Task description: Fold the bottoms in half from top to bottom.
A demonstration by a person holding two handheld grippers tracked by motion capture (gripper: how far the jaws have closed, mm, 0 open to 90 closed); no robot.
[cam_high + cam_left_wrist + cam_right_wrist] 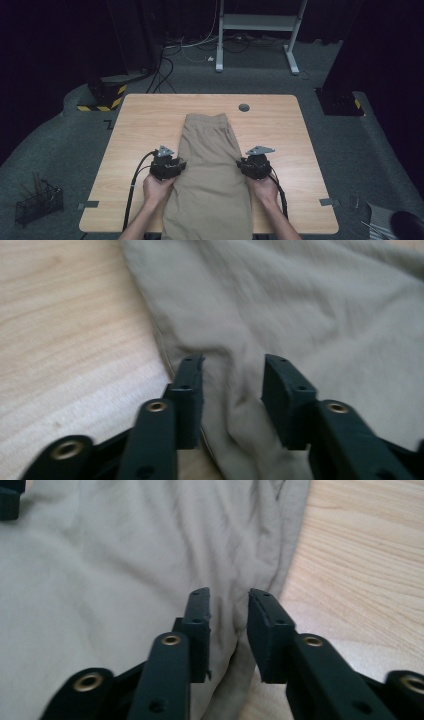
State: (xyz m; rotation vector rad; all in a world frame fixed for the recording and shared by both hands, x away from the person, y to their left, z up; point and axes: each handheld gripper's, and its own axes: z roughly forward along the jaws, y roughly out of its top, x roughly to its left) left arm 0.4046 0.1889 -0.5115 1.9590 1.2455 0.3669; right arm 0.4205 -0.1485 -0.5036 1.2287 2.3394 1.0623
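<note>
A pair of khaki trousers [212,165] lies lengthwise down the middle of the wooden table [280,125], waistband at the far end. My left gripper [168,165] sits on the garment's left edge. In the left gripper view, the left gripper [232,365] has its jaws drawn in on a raised ridge of khaki cloth [230,405]. My right gripper [256,164] sits on the right edge. In the right gripper view, the right gripper [229,597] pinches the folded edge of the trousers [235,640] between narrow jaws, with creases running away from them.
A small dark round grommet [244,107] sits in the table near its far edge. On the floor are a wire basket [37,204] at the left, cables, and a white desk frame [257,30] beyond the table.
</note>
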